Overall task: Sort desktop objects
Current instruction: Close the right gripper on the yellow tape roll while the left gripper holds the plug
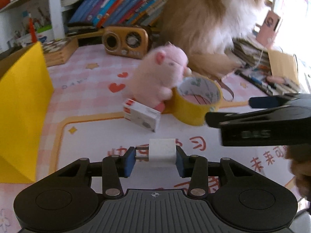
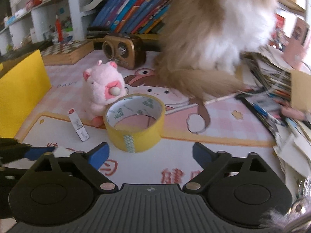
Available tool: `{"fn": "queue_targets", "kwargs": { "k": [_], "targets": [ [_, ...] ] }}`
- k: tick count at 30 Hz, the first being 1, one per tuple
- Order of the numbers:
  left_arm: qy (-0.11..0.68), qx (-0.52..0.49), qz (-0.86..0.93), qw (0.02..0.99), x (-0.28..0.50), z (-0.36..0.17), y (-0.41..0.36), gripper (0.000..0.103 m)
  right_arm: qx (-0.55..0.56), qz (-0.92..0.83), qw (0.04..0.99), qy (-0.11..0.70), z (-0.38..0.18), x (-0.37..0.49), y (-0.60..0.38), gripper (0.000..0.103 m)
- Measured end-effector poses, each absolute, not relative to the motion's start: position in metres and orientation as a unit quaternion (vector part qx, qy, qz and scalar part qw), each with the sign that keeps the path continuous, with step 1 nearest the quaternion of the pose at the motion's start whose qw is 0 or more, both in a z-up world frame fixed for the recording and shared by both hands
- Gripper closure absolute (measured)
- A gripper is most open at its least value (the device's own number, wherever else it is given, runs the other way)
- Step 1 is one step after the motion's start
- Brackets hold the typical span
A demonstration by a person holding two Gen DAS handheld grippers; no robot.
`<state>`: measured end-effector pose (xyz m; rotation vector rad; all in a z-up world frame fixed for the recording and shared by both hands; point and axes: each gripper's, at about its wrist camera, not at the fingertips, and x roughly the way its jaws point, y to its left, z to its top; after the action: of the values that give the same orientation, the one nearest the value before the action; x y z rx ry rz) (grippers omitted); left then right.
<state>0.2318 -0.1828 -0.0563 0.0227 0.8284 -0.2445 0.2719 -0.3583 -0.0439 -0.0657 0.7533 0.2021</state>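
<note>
Between the left gripper's point(image 1: 155, 158) pads, seemingly clamped, sits a white charger point(image 1: 162, 151).

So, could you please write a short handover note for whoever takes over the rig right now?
Left gripper: closed on the white charger plug, low over the desk mat.
Right gripper: open, empty, just short of the yellow tape roll.
Still on the mat: tape roll, pink plush toy touching it, small white box beside them. Yellow box stands at left.
A furry cat sits behind the items.
Done: plug gripped. Left: place it, then sort the rest.
</note>
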Motion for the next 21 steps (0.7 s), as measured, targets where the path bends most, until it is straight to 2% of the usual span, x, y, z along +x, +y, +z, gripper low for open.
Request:
{"fn": "queue_targets", "kwargs": {
  "k": [17, 21],
  "targets": [
    [0.394, -0.018, -0.066, 0.916, 0.211, -0.037, -0.140, 0.062, -0.102, 0.206, 0.900, 0.371, -0.070, 0.341, -0.340, 0.002],
    [0.393, -0.019, -0.069, 0.917, 0.209, -0.036, -0.141, 0.062, -0.102, 0.225, 0.895, 0.371, -0.070, 0.345, -0.341, 0.012]
  ]
}}
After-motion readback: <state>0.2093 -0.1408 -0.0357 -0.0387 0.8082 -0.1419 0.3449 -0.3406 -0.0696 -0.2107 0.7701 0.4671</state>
